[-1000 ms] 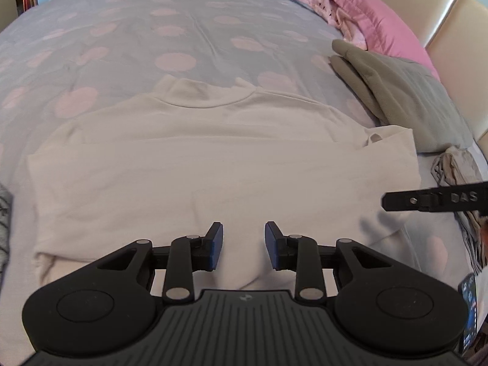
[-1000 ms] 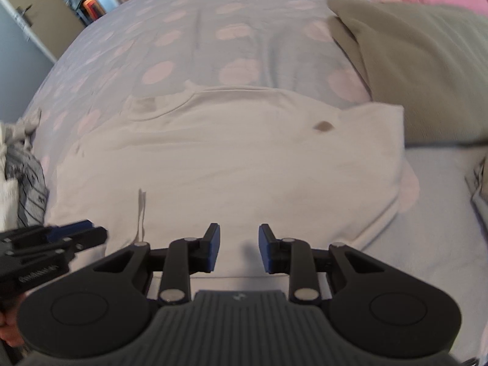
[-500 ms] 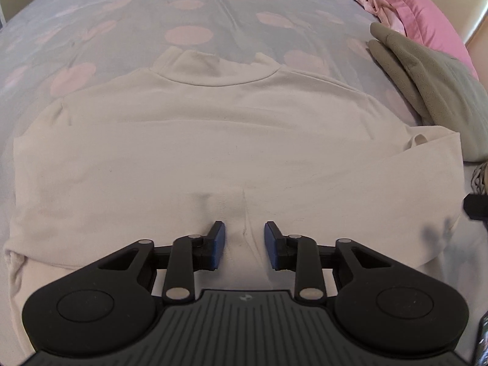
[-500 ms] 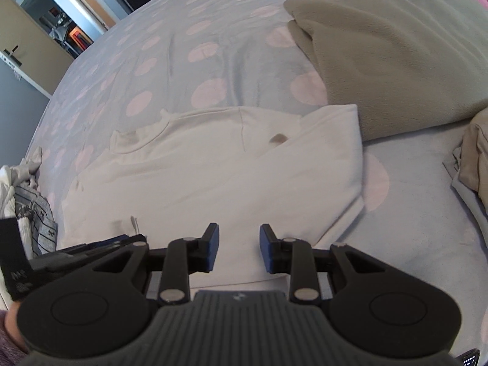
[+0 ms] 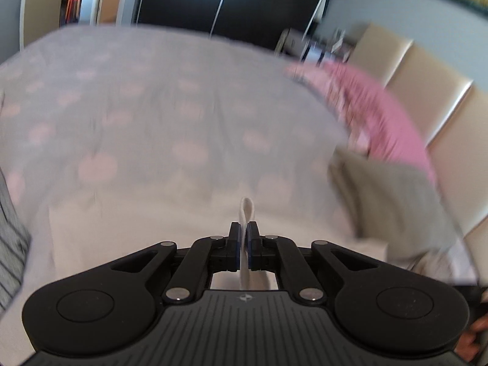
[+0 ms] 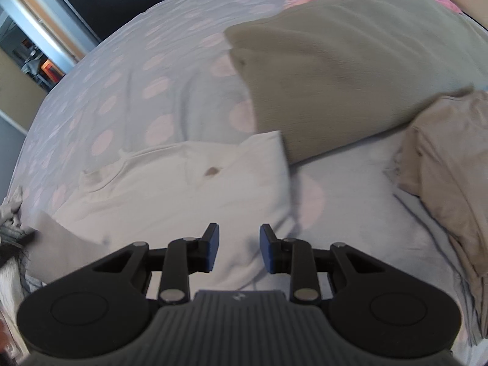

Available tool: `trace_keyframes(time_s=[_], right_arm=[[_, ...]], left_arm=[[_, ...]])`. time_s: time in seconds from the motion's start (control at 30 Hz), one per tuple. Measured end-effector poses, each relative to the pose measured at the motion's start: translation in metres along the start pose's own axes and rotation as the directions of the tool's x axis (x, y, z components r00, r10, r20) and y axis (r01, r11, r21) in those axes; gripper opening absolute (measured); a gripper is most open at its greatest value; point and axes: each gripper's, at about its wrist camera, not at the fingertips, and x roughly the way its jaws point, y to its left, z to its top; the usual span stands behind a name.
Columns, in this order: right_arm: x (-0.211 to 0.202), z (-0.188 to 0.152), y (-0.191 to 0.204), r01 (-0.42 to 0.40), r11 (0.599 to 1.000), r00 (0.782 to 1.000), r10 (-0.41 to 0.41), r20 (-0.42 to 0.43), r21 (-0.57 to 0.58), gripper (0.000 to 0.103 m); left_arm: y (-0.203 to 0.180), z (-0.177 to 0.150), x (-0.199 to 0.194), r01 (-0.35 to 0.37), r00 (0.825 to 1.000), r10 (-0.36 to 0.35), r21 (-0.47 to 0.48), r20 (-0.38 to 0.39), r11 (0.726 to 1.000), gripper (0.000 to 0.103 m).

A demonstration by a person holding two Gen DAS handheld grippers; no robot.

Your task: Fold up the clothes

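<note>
A cream long-sleeved top (image 6: pixel 170 189) lies flat on the bed, neck toward the far side, with a small brown mark near its right shoulder. My left gripper (image 5: pixel 243 235) is shut on a pinched fold of the top's near hem (image 5: pixel 246 210), which sticks up between the pads, lifted off the bed. In the right wrist view the lifted left part of the top (image 6: pixel 58 244) hangs as a raised flap. My right gripper (image 6: pixel 238 244) hovers open over the top's near right corner, with nothing between its fingers.
The bed (image 6: pixel 128 70) has a grey cover with pink dots. An olive-grey folded garment (image 6: pixel 350 61) lies right of the top, a beige garment (image 6: pixel 451 158) further right. A pink pillow (image 5: pixel 381 116) lies by the cream headboard (image 5: pixel 427 70). Striped cloth (image 5: pixel 10 228) lies at the left.
My left gripper closed on the top's near hem and rose with it, tilting upward. My right gripper moved to the right, toward the top's right corner, and stayed open.
</note>
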Motion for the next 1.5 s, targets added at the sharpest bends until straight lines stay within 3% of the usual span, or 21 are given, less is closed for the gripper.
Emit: trace_keyframes(time_s=[0.13, 0.33, 0.6, 0.8, 0.93, 1.03, 1.1, 1.17, 1.37, 1.5], right_arm=[[-0.001, -0.002, -0.004, 0.003, 1.000, 1.000, -0.003, -0.004, 0.007, 0.034], [0.007, -0.005, -0.004, 0.033, 0.999, 0.999, -0.033, -0.018, 0.000, 0.035], [0.019, -0.006, 0.013, -0.008, 0.998, 1.000, 0.006, -0.018, -0.061, 0.035], [0.032, -0.010, 0.046, -0.056, 0.982, 0.998, 0.050, -0.039, -0.181, 0.035], [0.047, -0.023, 0.078, -0.006, 0.938, 0.998, -0.014, -0.054, -0.347, 0.036], [0.064, -0.027, 0.088, 0.038, 0.921, 0.996, -0.065, -0.056, -0.389, 0.036], [0.069, -0.025, 0.090, 0.074, 0.919, 0.995, -0.093, -0.032, -0.387, 0.032], [0.067, -0.020, 0.090, 0.090, 0.921, 0.995, -0.102, -0.011, -0.380, 0.010], [0.039, 0.000, 0.065, 0.156, 0.957, 0.988, -0.146, 0.059, -0.244, 0.007], [0.029, 0.011, 0.032, 0.170, 0.977, 0.985, -0.167, 0.038, -0.130, 0.007]], left_arm=[[-0.002, 0.032, -0.028, 0.015, 0.997, -0.015, -0.004, 0.082, 1.000, 0.002], [0.016, 0.066, -0.056, -0.026, 0.983, 0.030, -0.020, 0.183, 0.999, 0.002], [0.056, 0.057, -0.043, -0.103, 0.986, 0.107, -0.043, 0.129, 0.994, 0.002], [0.077, 0.051, -0.038, -0.092, 0.989, 0.100, -0.074, 0.110, 0.993, 0.002], [0.080, 0.053, -0.043, -0.071, 0.990, 0.079, -0.069, 0.120, 0.995, 0.002], [0.081, 0.055, -0.045, -0.066, 0.990, 0.075, -0.073, 0.123, 0.995, 0.002], [0.083, 0.055, -0.046, -0.066, 0.990, 0.075, -0.076, 0.124, 0.995, 0.002], [0.084, 0.056, -0.045, -0.066, 0.990, 0.075, -0.079, 0.121, 0.995, 0.002], [0.082, 0.060, -0.049, -0.009, 0.990, 0.022, -0.099, 0.137, 0.995, 0.002], [0.078, 0.054, -0.047, 0.002, 0.993, 0.007, -0.073, 0.118, 0.997, 0.002]])
